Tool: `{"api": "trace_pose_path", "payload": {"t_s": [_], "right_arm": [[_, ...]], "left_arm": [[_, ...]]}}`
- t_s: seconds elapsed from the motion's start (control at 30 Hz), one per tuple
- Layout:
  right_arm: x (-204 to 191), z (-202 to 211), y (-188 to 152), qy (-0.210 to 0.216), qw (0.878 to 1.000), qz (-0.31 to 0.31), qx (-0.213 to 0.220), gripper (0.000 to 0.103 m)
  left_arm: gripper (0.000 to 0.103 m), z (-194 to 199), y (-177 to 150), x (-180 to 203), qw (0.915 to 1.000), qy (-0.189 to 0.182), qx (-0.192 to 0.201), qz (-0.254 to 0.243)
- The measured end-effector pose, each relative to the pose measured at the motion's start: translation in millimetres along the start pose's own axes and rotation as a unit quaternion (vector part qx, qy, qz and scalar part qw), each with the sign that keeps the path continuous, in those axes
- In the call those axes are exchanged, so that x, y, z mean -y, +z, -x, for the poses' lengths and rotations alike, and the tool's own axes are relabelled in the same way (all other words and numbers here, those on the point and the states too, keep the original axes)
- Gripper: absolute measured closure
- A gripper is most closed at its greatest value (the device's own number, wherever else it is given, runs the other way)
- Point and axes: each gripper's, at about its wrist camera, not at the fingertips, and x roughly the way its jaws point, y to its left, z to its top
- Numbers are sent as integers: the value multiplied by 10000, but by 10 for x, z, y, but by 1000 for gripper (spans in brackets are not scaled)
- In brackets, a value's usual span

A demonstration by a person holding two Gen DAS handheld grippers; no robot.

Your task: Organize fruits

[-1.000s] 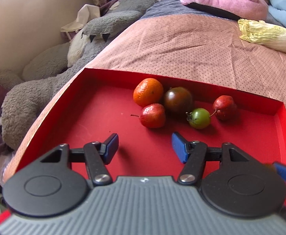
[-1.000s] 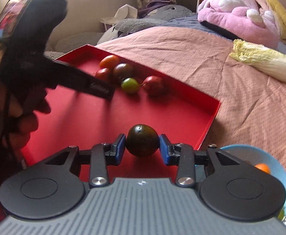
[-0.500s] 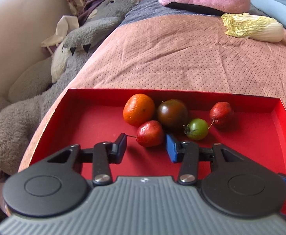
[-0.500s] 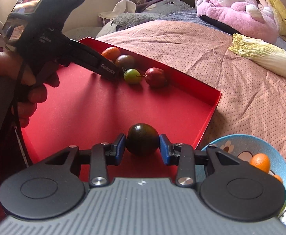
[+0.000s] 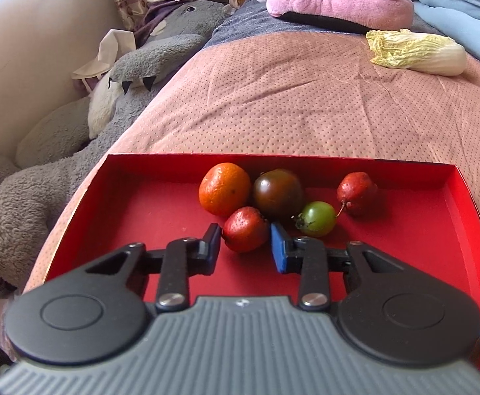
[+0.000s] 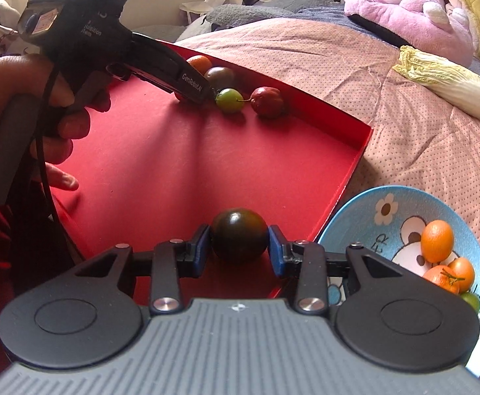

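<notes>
Your left gripper (image 5: 245, 243) has just been closing around the small red fruit (image 5: 243, 233) near the red tray's (image 5: 365, 161) far edge; pads barely touching. It's light, soft-skinned: squeeze gently across its middle. Your right gripper (image 6: 239, 246) clamps the dark tomato (image 6: 239, 235).

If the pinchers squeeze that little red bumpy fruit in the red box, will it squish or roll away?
The small red fruit looks round, so it would probably roll if nudged sideways. Its skin looks bumpy, not glossy, so the left gripper, whose jaws have just been closing around it, likely won't slip. It seems small and probably light. A hard squeeze might bruise it.
</notes>
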Motion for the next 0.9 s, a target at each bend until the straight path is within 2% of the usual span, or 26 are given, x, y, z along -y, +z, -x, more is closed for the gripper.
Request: {"api": "trace_pose_path", "payload": {"t_s": [0.07, 0.13, 0.27, 0.4, 0.57, 0.9], "right_arm": [[-40, 41, -49, 34, 10000, 44, 4, 60], [-65, 75, -74, 63, 10000, 12, 14, 60], [-1, 169, -74, 295, 9978, -575, 156, 60], [12, 263, -62, 402, 9956, -792, 312, 60], [-13, 361, -52, 391, 9954, -725, 487, 60], [34, 474, -73, 277, 9953, -722, 582, 60]], "left_arm": [[68, 46, -34, -30, 10000, -54, -13, 30], [68, 80, -41, -115, 9995, -176, -17, 278], [68, 227, -27, -246, 9961, -430, 237, 727], [68, 344, -46, -239, 9945, -599, 346, 789], [68, 451, -90, -224, 9921, -767, 412, 908], [68, 537, -166, -38, 9954, -514, 553, 584]]}}
